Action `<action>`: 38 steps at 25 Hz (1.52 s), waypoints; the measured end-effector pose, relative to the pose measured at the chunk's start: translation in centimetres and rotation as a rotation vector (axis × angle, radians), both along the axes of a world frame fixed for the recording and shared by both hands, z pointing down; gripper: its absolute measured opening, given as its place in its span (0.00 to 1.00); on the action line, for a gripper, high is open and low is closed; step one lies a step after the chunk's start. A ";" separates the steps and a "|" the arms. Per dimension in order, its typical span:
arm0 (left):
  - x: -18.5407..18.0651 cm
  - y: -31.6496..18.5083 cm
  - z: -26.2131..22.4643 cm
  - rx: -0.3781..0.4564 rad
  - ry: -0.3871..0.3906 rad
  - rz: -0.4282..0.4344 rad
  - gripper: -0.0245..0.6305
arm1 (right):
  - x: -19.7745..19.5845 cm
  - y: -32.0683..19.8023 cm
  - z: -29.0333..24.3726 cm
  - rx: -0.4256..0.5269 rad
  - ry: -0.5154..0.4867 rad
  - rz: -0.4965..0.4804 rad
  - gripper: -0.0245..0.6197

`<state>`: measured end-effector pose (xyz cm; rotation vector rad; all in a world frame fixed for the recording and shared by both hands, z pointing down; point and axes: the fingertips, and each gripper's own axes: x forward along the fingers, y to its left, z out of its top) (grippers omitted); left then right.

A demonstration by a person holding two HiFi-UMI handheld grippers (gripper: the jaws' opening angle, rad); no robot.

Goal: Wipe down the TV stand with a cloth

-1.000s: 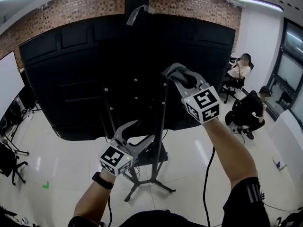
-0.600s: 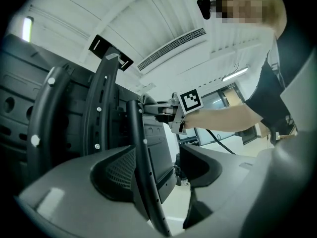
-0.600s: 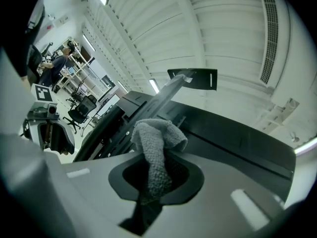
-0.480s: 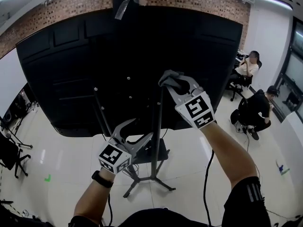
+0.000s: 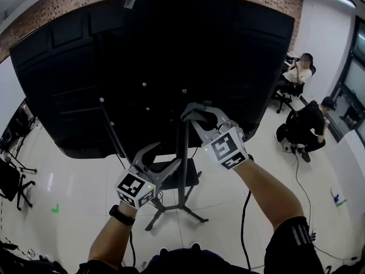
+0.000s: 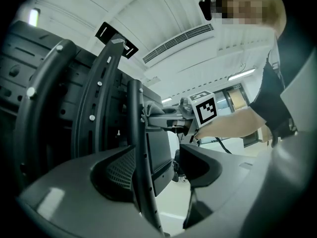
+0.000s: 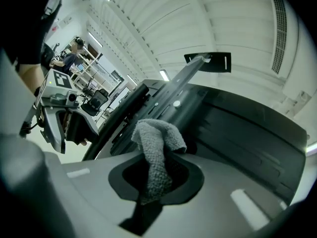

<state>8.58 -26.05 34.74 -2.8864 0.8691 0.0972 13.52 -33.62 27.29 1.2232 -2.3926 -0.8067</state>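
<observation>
A grey terry cloth (image 7: 154,152) is clamped in the right gripper (image 5: 198,116), just ahead against the black metal TV stand pole (image 5: 182,153). The left gripper (image 5: 158,158) is held open, with that pole seen between its jaws.

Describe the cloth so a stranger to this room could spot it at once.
Find the big black TV back filling the room's middle, then the upright stand pole beneath it. Where the pole meets the panel, the right claw pinches a grey terry cloth, the only soft, pale, nubby thing against all that black metal.
</observation>
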 end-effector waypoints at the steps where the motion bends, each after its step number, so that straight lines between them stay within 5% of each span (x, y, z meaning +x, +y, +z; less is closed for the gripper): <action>1: 0.1 0.0 0.4 -0.009 0.000 -0.001 0.49 | -0.1 0.1 0.8 -0.008 0.008 -0.004 0.10; 14: -0.3 -0.4 6.0 -0.096 -0.006 -0.012 0.49 | -1.7 1.3 9.8 -0.083 0.117 -0.045 0.10; 38: -0.9 -1.1 20.3 -0.305 -0.043 -0.030 0.49 | -3.0 1.9 27.6 -0.353 0.111 -0.166 0.10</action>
